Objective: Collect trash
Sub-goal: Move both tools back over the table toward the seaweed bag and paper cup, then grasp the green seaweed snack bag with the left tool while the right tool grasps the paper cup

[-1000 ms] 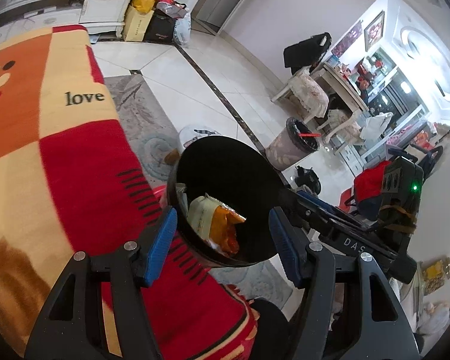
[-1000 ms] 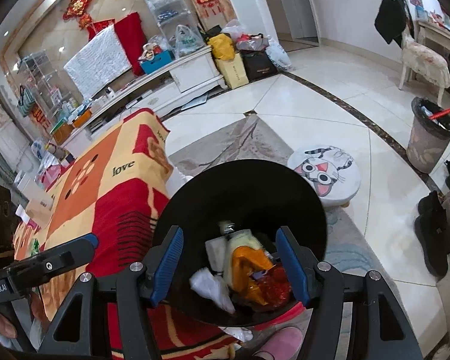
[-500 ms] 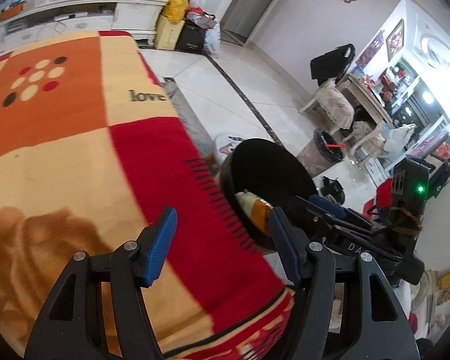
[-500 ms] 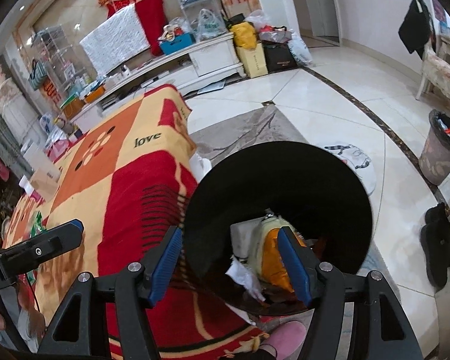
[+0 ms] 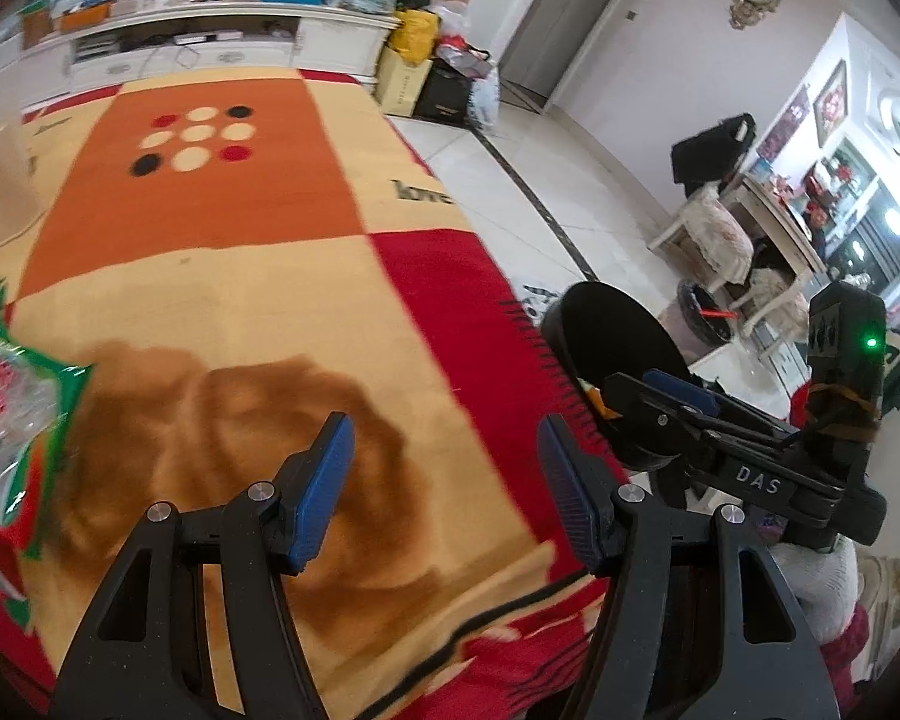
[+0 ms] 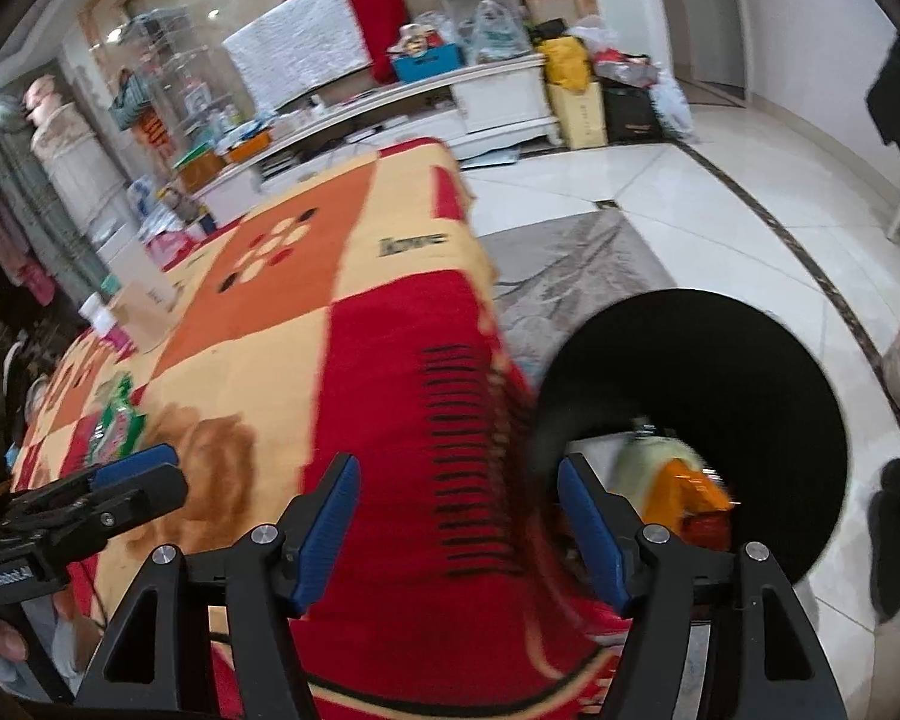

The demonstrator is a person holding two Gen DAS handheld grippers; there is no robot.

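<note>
The left gripper (image 5: 441, 483) hangs over a blanket (image 5: 258, 312) with its blue pads apart and nothing between them, only the brown patch of the blanket's pattern below. The right gripper (image 6: 459, 525) is beside it, over the red part of the blanket (image 6: 390, 396) near its fringed edge; its jaws are opening and they too hold nothing. In the left wrist view the right gripper (image 5: 678, 393) shows at the right side, reaching in front of a black bin (image 5: 615, 330). In the right wrist view the left gripper (image 6: 132, 474) comes in from the lower left, with part of a hand (image 6: 0, 639) under it.

The blanket covers a table or similar low surface and is patterned in orange, cream and red squares, with the word "love" near its far edge. A green and red plastic wrapper (image 5: 12, 420) lies on the blanket at the far left of the left wrist view, well apart from both grippers; in the right wrist view the wrapper (image 6: 117, 420) lies just beyond the left gripper's tip.

The black bin (image 6: 720, 360) stands on the floor just beside the blanket's fringed edge. Inside it lie a yellow and orange packet (image 6: 684, 480) and other pieces too blurred to tell. A cardboard box (image 6: 141, 303) sits on the far left of the blanket.
</note>
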